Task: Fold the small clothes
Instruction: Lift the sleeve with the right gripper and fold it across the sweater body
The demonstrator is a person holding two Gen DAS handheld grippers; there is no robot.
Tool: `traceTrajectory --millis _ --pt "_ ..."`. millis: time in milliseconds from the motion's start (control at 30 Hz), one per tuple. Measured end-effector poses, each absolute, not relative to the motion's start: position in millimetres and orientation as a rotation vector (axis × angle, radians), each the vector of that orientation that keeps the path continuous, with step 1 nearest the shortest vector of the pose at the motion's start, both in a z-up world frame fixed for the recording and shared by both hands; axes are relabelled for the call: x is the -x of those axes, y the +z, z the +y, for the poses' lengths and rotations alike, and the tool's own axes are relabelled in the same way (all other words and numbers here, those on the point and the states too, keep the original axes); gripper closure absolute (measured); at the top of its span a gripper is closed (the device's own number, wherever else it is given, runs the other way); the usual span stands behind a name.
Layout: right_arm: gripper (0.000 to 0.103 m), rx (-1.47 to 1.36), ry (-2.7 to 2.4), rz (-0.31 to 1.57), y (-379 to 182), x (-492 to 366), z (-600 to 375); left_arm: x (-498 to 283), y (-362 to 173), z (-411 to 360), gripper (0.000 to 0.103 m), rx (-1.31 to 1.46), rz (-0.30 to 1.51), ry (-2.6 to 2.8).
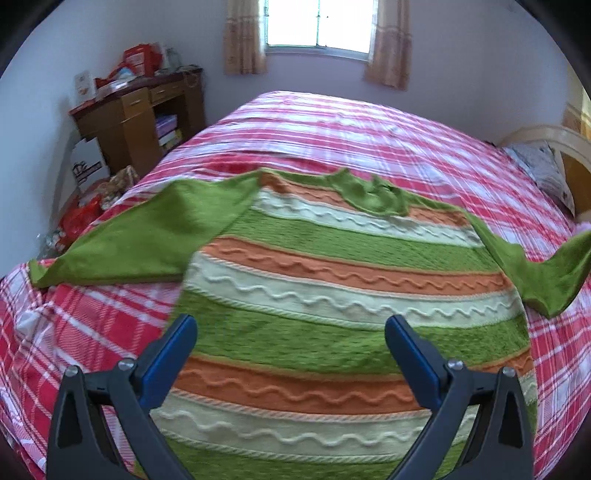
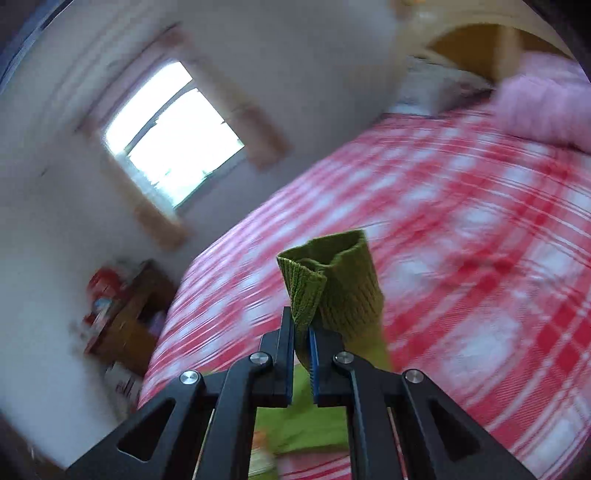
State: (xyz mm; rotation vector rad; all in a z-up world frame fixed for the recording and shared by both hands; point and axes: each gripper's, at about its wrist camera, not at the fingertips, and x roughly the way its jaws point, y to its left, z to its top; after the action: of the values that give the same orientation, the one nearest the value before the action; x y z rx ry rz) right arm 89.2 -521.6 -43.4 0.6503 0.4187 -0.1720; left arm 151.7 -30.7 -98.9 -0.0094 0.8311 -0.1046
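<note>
A small knitted sweater (image 1: 332, 288) with green, orange and cream stripes lies flat on the red plaid bed (image 1: 351, 133). Its green left sleeve (image 1: 147, 236) is spread out to the left. Its right sleeve (image 1: 546, 273) is lifted at the far right. My left gripper (image 1: 291, 328) is open and empty, just above the sweater's lower body. In the right wrist view, which is blurred, my right gripper (image 2: 303, 332) is shut on the ribbed green cuff (image 2: 332, 280) of a sleeve and holds it above the bed (image 2: 461, 240).
A wooden desk (image 1: 136, 114) with clutter stands against the wall at the left, with bags and boxes on the floor beside it. A window (image 1: 317, 26) is on the far wall. A headboard (image 1: 554, 144) and a pillow (image 1: 543, 170) are at the right.
</note>
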Motion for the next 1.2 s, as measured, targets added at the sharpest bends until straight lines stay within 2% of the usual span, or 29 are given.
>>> traceTrajectory --millis 133,300,600,800,900,933,967,1000,1033,1100,1133,1167,1200 --pt "0.097 -0.622 -0.006 0.472 -40 -138 -439 -152 -100 -6 0.000 0.040 0.822 -0.064" --pt "0.097 -0.593 0.152 0.544 -63 -197 -336 -152 -101 27 0.000 0.056 0.807 -0.017" --pt "0.097 -0.486 0.265 0.707 -159 -274 -175 -156 -107 88 0.000 0.087 0.776 0.089" --pt "0.096 -0.420 0.318 0.782 -214 -300 -126 -163 -120 113 0.000 0.115 0.797 0.132" --pt "0.088 -0.390 0.385 0.848 -228 -303 -109 -163 -122 118 0.000 0.113 0.799 0.139" --pt "0.072 -0.408 0.415 0.844 -227 -303 -109 -163 -122 117 0.000 0.112 0.798 0.140" --pt "0.060 -0.434 0.455 0.839 -223 -299 -111 -164 -122 117 0.000 0.111 0.798 0.137" --pt "0.042 -0.463 0.507 0.839 -218 -297 -113 -163 -122 117 0.000 0.110 0.798 0.135" --pt "0.038 -0.475 0.527 0.833 -213 -294 -115 -164 -122 117 0.000 0.108 0.801 0.134" --pt "0.038 -0.497 0.533 0.769 -199 -284 -128 -164 -121 116 0.000 0.111 0.800 0.130" --pt "0.049 -0.491 0.495 0.750 -196 -282 -133 -164 -121 116 0.000 0.114 0.799 0.131" --pt "0.064 -0.467 0.445 0.745 -194 -283 -136 -165 -121 115 0.000 0.118 0.800 0.131" --pt "0.089 -0.424 0.390 0.761 -194 -287 -138 -165 -121 115 0.000 0.122 0.801 0.131"
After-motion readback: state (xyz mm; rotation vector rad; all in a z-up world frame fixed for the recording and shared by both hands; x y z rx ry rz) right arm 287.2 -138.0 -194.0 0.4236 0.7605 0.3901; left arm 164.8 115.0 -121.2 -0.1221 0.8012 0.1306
